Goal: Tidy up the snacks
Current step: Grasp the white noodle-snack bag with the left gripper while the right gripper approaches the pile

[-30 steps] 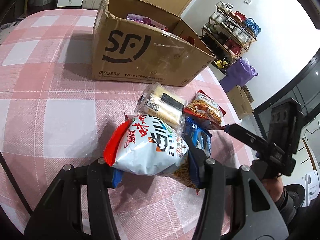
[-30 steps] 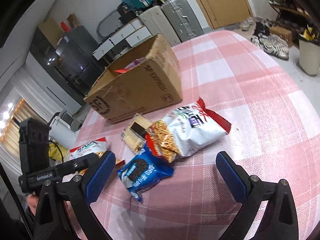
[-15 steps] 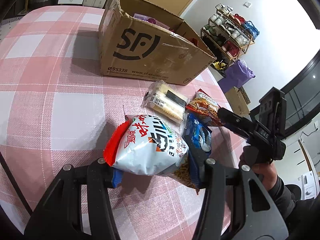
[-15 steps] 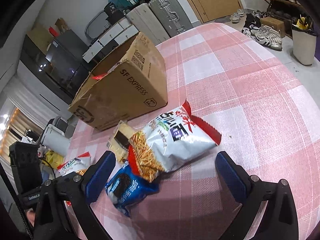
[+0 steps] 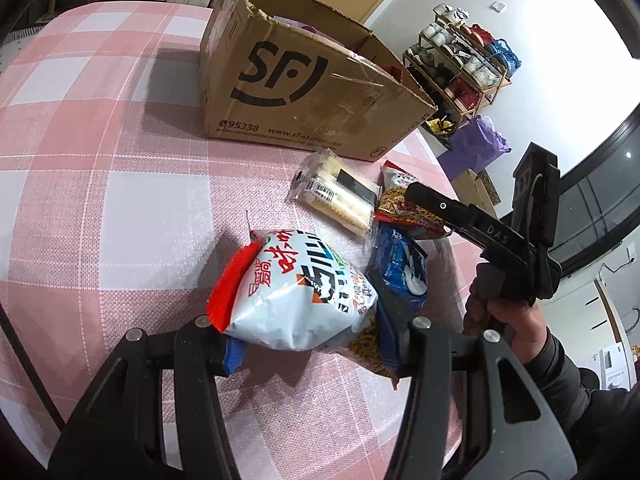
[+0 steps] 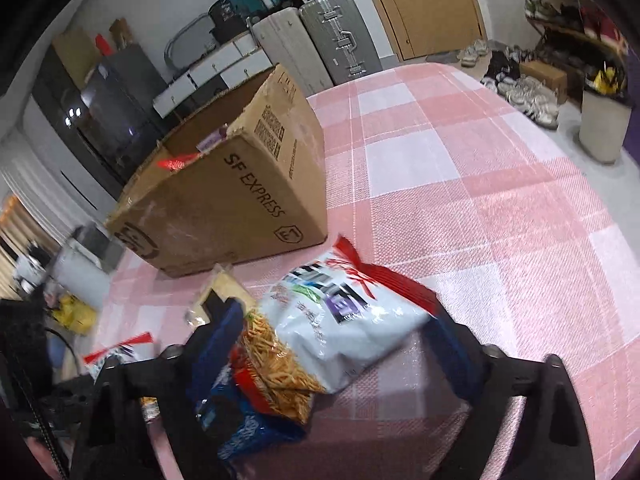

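As the left gripper (image 5: pixel 316 346) clenched a puffy white chip bag (image 5: pixel 296 300), glossy and crinkled with a red sealed edge, the right gripper (image 6: pixel 334 332) had just been closing around a twin bag (image 6: pixel 352 320) printed with fries. Motion blur hid whether its pads pressed the foil. A blue cookie pack (image 6: pixel 240 436) lay half under that bag by the left-hand jaw, its label smeared. Beyond the jaws sat clear-wrapped crackers (image 5: pixel 340 196) and a worn cardboard box (image 5: pixel 312 92), its contents mostly hidden, on pink checked cloth (image 5: pixel 120 200).
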`<state>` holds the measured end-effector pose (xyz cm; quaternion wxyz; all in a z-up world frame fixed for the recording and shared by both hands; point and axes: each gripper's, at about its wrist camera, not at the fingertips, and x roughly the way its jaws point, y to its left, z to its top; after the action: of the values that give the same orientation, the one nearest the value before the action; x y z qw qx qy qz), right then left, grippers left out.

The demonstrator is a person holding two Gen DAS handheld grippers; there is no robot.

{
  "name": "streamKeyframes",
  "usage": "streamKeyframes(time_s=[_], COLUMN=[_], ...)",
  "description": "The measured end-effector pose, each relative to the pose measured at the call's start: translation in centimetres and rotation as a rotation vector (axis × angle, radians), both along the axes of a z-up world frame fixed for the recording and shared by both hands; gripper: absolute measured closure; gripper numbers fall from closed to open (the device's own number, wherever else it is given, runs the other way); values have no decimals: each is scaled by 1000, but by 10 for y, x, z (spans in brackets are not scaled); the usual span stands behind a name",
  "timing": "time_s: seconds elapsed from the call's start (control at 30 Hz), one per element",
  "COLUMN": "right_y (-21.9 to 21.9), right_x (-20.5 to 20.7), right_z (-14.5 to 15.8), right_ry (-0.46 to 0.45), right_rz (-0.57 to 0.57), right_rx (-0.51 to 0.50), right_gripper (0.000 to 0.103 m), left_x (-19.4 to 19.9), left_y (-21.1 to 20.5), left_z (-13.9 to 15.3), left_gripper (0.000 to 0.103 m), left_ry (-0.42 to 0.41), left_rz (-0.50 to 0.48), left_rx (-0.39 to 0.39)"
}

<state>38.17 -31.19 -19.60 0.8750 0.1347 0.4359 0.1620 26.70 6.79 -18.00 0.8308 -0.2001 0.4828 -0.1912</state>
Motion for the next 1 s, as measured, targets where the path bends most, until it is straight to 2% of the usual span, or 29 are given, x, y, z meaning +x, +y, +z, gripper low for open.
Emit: streamKeyframes(time_s=[0.07, 0.13, 0.2, 0.27, 0.7, 1.0], right_y=[2, 4, 7, 4, -7, -17], right_x=[-1, -2, -3, -4, -25, -44], right_z=[0, -2, -2, -2, 18, 30], right_ry=[-9, -10, -16, -14, -80, -102], right_rz=[8, 47, 59, 66, 66, 62], right_rx=[-21, 2, -15, 20, 92, 117], right_gripper=[26, 45, 49, 54, 56, 56], left_x=[-1, -1, -3, -5, -13, -22], left_y=[-1, -2, -3, -3, -2, -7], left_z=[1, 2, 5, 8, 20, 37], left_gripper=[54, 54, 54, 54, 53, 53], left_ry=[2, 1, 0, -3, -16, -62], left_rz=[2, 4, 5, 7, 14, 5], left_rx=[3, 6, 6, 10, 29, 58])
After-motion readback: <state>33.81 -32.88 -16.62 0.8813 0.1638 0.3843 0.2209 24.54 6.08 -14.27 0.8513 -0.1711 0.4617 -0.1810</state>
